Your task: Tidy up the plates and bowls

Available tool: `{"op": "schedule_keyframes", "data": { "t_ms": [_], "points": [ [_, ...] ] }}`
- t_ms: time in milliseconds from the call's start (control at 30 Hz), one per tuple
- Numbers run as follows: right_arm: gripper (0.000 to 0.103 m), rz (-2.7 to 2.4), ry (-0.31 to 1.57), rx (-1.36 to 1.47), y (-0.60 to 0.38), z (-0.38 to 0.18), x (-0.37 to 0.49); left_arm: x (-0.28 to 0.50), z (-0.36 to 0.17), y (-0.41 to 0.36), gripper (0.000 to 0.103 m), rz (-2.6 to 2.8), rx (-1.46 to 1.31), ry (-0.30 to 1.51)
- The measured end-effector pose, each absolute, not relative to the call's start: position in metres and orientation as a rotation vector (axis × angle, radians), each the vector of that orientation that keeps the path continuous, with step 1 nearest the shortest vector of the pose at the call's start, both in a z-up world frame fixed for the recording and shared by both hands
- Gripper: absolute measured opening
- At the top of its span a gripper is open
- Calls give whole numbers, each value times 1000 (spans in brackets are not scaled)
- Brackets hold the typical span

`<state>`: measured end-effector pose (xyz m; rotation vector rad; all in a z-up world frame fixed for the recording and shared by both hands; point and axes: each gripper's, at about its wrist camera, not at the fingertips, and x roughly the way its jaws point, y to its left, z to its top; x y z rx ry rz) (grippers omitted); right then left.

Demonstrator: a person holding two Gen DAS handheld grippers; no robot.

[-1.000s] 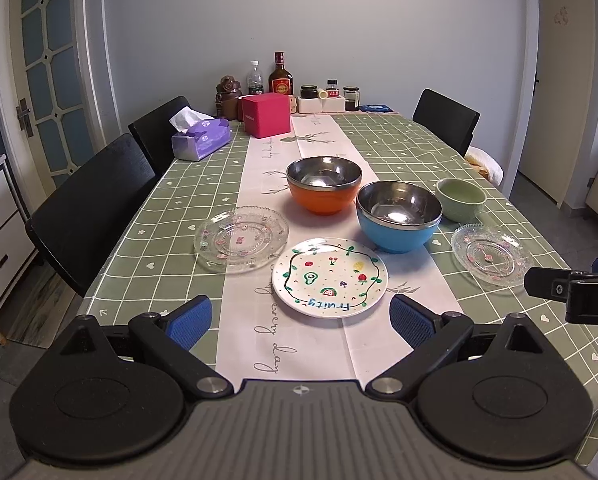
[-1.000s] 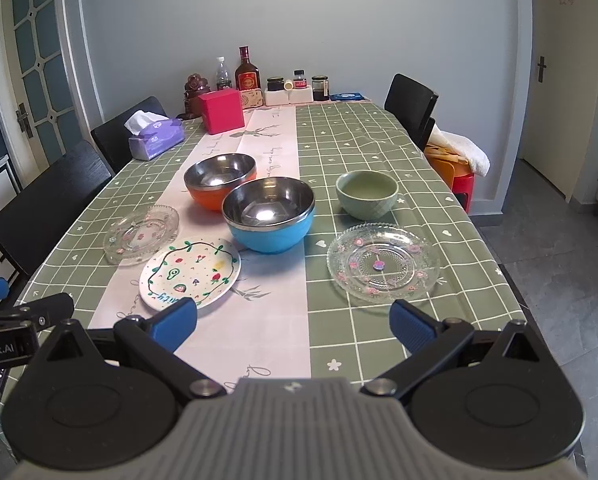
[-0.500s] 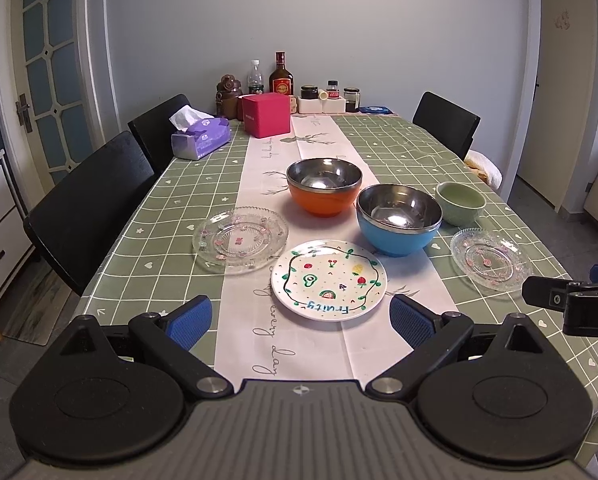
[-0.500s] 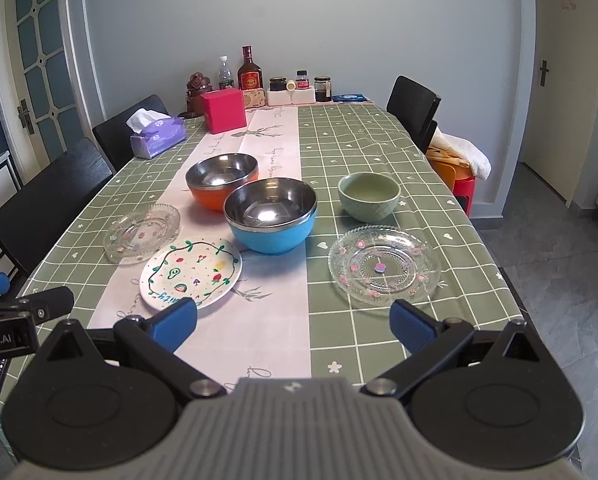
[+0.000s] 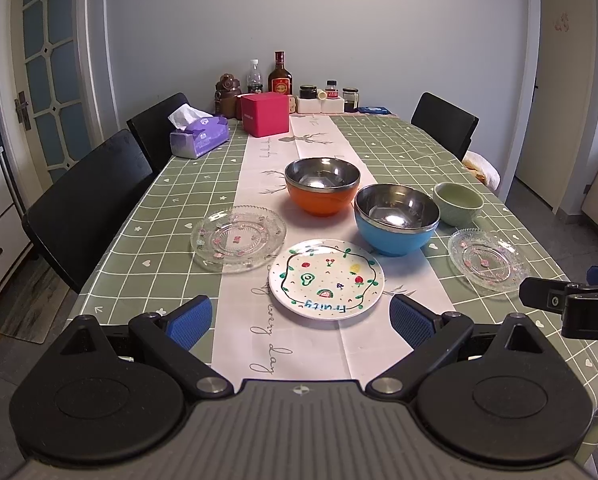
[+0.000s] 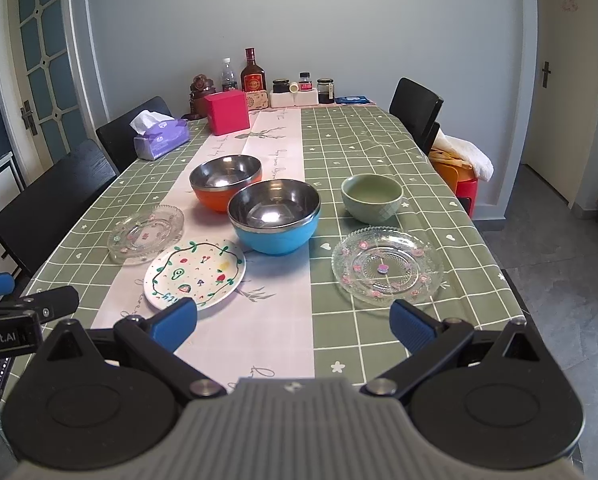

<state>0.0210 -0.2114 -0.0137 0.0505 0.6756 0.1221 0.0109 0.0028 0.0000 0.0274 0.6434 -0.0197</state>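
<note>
Both cameras now sit a little higher and farther back than a second ago, while every dish lies where it lay. Under them runs the bench, covered in a green checked cloth with a pale runner down its middle, black chairs along both sides. Next in size, the left gripper hovers over the near edge with its blue pads spread wide and nothing between them; the right gripper hovers likewise, pads spread and empty, just short of the right glass plate. On the runner stands the blue bowl, steel-lined, and beyond it, to its left, the orange bowl, the two near each other but apart. Left of the runner lies the left glass plate, its rim close to the painted plate, which lies on the runner in front of the blue bowl. Smallest, the green bowl stands just right of the blue bowl, behind the right glass plate.
</note>
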Motion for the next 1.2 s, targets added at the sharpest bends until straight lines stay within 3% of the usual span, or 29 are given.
{"op": "schedule_keyframes", "data": {
  "t_ms": [1200],
  "points": [
    [100, 128, 675, 41, -210, -17, 18, 3, 7, 4, 100, -62, 31, 583]
  ]
}}
